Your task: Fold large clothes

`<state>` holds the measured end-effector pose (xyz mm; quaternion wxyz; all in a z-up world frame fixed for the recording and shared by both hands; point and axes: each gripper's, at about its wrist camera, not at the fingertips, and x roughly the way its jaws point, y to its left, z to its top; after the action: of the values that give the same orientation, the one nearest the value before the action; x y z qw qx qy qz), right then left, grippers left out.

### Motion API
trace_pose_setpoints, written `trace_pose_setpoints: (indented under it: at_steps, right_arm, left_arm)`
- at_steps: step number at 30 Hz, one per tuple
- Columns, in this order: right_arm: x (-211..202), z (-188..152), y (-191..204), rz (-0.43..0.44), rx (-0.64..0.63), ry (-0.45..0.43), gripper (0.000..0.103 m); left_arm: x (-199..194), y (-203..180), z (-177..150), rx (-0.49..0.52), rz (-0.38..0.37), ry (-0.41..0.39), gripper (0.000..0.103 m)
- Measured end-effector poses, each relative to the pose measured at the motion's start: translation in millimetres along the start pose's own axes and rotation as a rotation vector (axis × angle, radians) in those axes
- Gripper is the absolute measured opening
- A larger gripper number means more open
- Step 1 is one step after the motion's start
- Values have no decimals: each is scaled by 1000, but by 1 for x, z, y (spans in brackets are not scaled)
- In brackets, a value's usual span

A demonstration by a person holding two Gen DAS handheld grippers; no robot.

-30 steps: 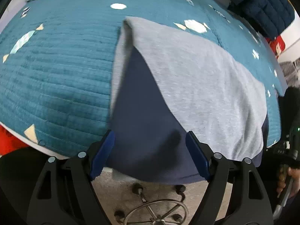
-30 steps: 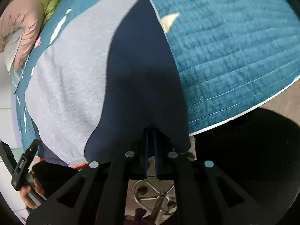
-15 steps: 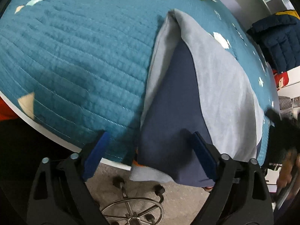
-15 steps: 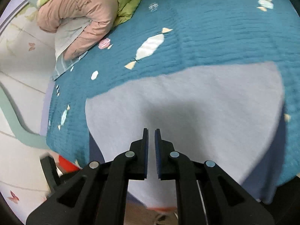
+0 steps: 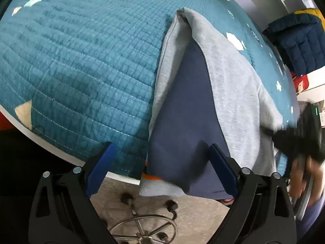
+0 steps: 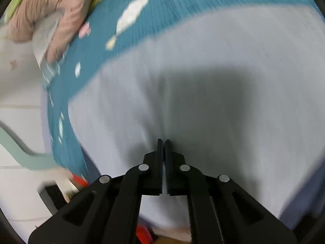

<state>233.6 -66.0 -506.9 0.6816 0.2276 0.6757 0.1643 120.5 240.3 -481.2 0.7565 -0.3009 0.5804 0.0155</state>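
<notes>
A grey and navy sweatshirt (image 5: 233,85) lies folded on the teal quilted bed (image 5: 81,61), its navy part (image 5: 182,122) and a grey cuff with an orange stripe (image 5: 154,185) hanging over the near edge. My left gripper (image 5: 161,164) is open and empty, its blue pads either side of the navy part near the bed edge. My right gripper (image 6: 163,142) is shut and holds nothing, hovering low over the grey fabric (image 6: 203,81). The view is motion-blurred. The right gripper also shows in the left wrist view (image 5: 300,134).
A pink and green quilt pile (image 6: 50,10) lies at the far side of the bed. A navy puffer jacket (image 5: 298,40) hangs beyond the bed at right. An office chair base (image 5: 142,223) stands on the floor below the bed edge.
The right gripper let go of the navy part and swung up over the grey fabric, staying shut. The left gripper shifted left along the bed edge, still open.
</notes>
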Motion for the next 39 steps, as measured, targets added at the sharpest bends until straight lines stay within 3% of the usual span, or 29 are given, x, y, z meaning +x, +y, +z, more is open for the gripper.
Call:
trace_pose_setpoints:
  at_steps: [3,9,13,15,18,20,23,26,31,36,38,39]
  right_arm:
    - [6,-26,-12,-8,12,-16,0]
    - [14,-28,-7,-11,-71,-65,0]
    - [8,-34,-14,73,-8,-75,1]
    - [3,-40,-12,81,-14,-80,4]
    - [-4,-50,4,55,-84,-107,9]
    - [-9,-59,9,51,-133,-131,12]
    - [-12,-75,23,12,-212,-168,18]
    - [-8,-92,40,-18,-315,-187,23]
    - [-1,-127,71,-20,-502,-247,42]
    - [7,-151,100,49,-636,-255,48]
    - [9,-155,110,35,-674,-272,58]
    - [11,-155,112,31,-684,-274,58]
  left_arm:
    - [-2,3,-4,2,-10,1,91]
    - [2,-3,-6,-4,7,-9,92]
    - [4,-4,-8,11,32,-17,91]
    - [3,-9,-10,24,61,-21,82]
    - [-2,-12,-13,25,54,-24,60]
    - [-4,-12,-13,34,5,-13,38]
    - [-5,-17,-13,55,25,-14,28]
    - [-12,-13,-11,14,-28,-17,17]
    - [-49,-30,-6,38,-144,-65,13]
    - [-72,-50,-3,75,-212,-87,13]
    - [-74,-59,-1,83,-224,-83,13]
    - [-73,-67,-2,83,-232,-81,13]
